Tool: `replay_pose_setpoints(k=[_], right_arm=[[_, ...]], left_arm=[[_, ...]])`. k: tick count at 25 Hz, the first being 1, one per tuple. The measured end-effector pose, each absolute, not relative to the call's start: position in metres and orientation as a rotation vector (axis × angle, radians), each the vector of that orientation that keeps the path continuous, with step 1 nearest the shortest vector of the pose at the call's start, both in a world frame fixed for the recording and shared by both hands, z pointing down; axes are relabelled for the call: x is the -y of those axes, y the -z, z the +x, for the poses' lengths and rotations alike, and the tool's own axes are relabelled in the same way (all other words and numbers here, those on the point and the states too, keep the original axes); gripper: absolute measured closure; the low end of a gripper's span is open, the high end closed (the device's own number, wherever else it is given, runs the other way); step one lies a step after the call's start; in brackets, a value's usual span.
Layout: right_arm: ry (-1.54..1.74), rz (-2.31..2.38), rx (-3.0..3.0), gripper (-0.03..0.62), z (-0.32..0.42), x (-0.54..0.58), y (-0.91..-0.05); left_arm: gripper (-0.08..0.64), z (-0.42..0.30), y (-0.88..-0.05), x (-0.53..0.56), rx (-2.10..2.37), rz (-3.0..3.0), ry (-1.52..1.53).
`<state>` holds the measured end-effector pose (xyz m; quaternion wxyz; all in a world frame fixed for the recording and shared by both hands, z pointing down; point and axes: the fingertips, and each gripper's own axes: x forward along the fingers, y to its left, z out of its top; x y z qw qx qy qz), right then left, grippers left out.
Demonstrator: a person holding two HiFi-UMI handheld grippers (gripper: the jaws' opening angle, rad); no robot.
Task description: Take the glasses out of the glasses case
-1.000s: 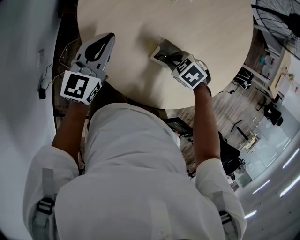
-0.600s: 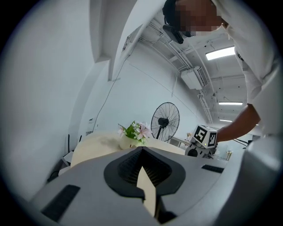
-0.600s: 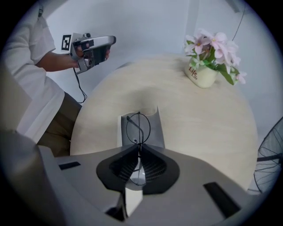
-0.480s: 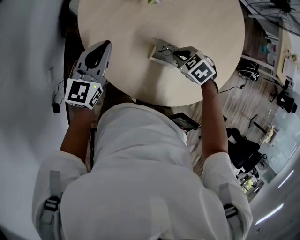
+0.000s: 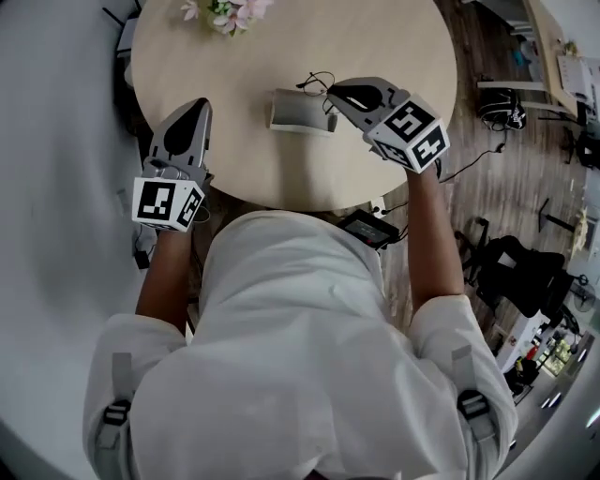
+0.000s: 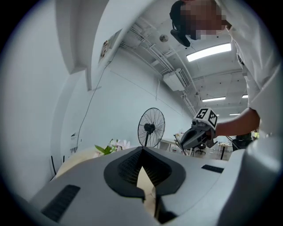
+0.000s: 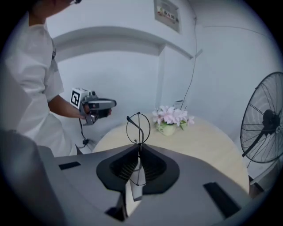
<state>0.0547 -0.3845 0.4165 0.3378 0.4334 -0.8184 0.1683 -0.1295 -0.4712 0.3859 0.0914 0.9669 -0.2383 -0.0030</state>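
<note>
Glasses (image 7: 139, 132) are pinched between the right gripper's (image 7: 138, 149) jaws, which just closed.

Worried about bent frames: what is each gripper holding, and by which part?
Right gripper, jaws just closed, pinches the glasses near the bridge; left gripper holds nothing.

Counter (image 5: 412, 56) mostly bare: centre-left and far-right stretches open. Obstacles: flowers (image 5: 223, 11) at far edge; glasses case (image 5: 298, 111) toward near edge; right hand-held gripper (image 5: 333, 91) clamping glasses (image 7: 139, 132) just beside it. Left hand-held gripper (image 5: 195, 105) over near-left edge, well apart from the case.
</note>
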Motion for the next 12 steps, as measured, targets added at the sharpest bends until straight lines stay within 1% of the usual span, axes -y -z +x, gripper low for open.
replay_pose_setpoints(k=[4, 12], right_arm=[[-0.381, 1.303, 2.308, 0.558, 0.069, 0.366, -0.354], [-0.076, 1.619, 2.551, 0.558, 0.098, 0.277, -0.231]], left_arm=[[0.554, -0.112, -0.360, 0.457, 0.708, 2.921, 0.022], [0.554, -0.073, -0.289, 0.381, 0.637, 2.990, 0.046]])
